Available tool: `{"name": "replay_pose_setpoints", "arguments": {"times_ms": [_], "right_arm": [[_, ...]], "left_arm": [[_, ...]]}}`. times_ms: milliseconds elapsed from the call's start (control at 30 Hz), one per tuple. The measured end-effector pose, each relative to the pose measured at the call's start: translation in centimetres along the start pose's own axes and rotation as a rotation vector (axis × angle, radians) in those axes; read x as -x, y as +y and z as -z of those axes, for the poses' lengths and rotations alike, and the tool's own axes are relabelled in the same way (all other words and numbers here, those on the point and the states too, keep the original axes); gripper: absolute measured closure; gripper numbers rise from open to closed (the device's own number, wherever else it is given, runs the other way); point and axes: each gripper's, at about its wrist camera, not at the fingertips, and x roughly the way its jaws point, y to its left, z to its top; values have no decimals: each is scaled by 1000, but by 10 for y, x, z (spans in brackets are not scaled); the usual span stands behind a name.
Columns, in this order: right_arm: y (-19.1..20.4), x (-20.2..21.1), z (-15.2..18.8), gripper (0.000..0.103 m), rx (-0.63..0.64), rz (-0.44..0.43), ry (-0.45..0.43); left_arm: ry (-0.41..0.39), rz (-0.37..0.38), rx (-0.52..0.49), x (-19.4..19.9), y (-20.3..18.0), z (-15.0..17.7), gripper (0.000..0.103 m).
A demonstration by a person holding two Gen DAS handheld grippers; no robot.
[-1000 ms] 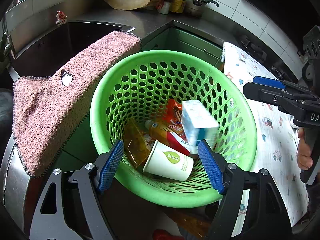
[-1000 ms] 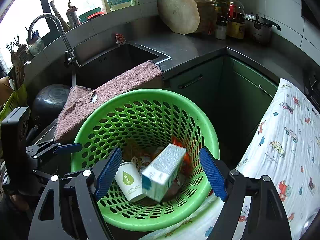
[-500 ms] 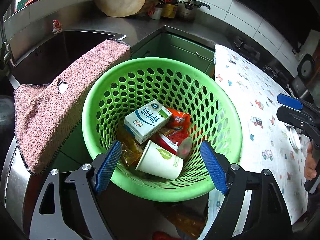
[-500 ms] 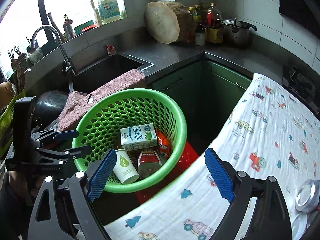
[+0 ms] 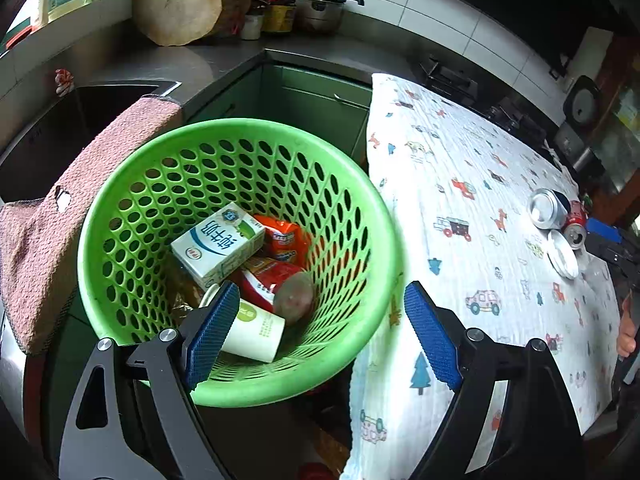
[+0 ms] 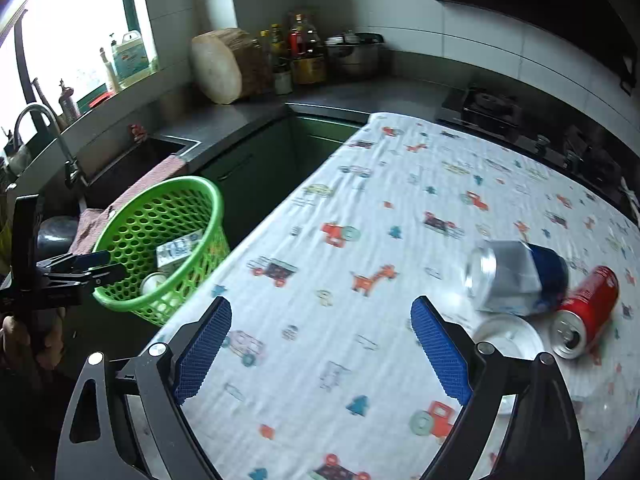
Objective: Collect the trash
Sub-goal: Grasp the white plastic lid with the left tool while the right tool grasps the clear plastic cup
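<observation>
The left gripper (image 5: 320,332) hangs over the round green perforated plastic basket (image 5: 376,216), its blue-padded fingers (image 5: 210,334) widening with nothing between them; inside lie a white milk carton (image 5: 218,244), a white paper cup (image 5: 256,334) and red wrappers (image 5: 280,236). The right gripper (image 6: 320,354) is spread and empty above the cartoon-printed cloth-covered bench (image 6: 360,240). There a silver-and-blue can (image 6: 516,280), a red can (image 6: 586,312) and a white round lid (image 6: 506,338) lie together beside its right finger.

I see a kitchen with white tiled walls (image 6: 460,12), a bright window (image 6: 72,40), a dark steel sink (image 6: 132,164), green cabinets (image 6: 256,172) and a grey surface (image 6: 248,112).
</observation>
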Motion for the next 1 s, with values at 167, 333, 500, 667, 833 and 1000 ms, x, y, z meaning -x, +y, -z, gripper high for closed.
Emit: {"name": "replay_pose_setpoints", "arguments": {"times_ms": [167, 333, 500, 667, 833, 1000], "right_arm": [[-77, 30, 24, 14, -90, 150, 9], [-142, 56, 47, 14, -159, 268, 18], [-187, 65, 70, 13, -198, 318, 39], [-207, 59, 84, 12, -197, 310, 60], [-213, 51, 90, 12, -148, 315, 69], [-225, 42, 94, 12, -145, 295, 78]], "left_arm": [[11, 31, -38, -8, -27, -2, 18], [30, 58, -80, -18, -59, -2, 18], [44, 81, -121, -24, -94, -3, 18], [63, 112, -168, -34, -136, -3, 18], [87, 156, -224, -46, -183, -2, 18], [110, 211, -263, -59, -227, -3, 18]]}}
